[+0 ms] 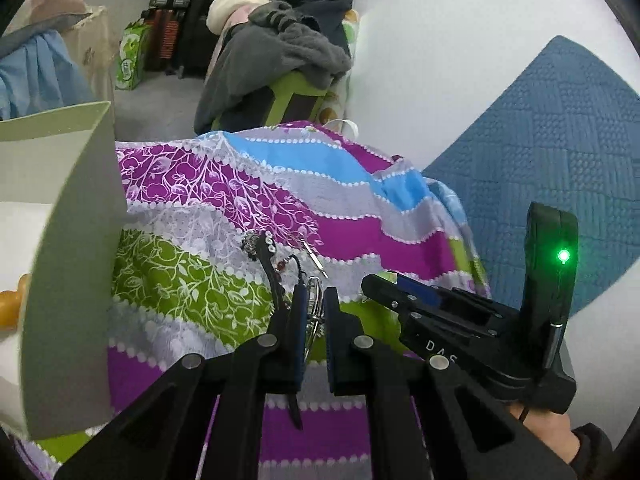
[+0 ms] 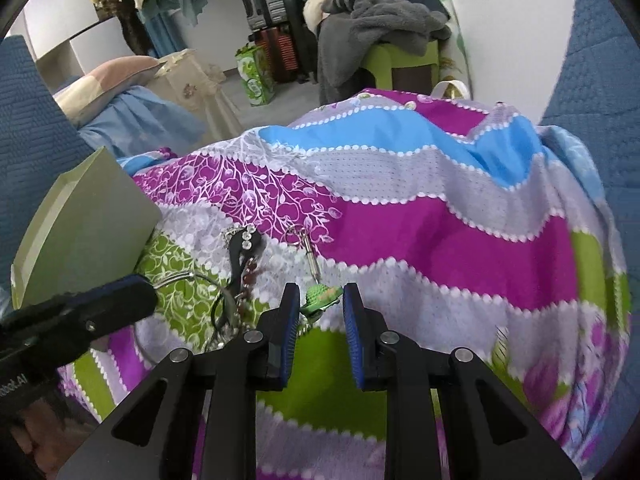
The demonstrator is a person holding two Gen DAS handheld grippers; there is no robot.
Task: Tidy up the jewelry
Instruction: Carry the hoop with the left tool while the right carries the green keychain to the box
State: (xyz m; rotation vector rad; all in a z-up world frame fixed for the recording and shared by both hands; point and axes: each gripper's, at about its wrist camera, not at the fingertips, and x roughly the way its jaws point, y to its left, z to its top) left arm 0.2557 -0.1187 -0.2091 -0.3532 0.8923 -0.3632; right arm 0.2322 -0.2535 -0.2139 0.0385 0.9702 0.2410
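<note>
Very little lettering can be read here. In the left wrist view, low and to the right of centre, the black body of the right gripper (image 1: pixel 378 286) carries pale capitals spelling "D A S", and the word runs on under the left gripper's linkage where I cannot follow it. In the right wrist view, at the far lower left edge, the black body of the left gripper (image 2: pixel 150 288) shows the end of a white word that reads something like "...bot.AI"; its start is cut off by the frame. The green carton (image 2: pixel 256 76) on the floor, upper middle, has printing too small to read.
</note>
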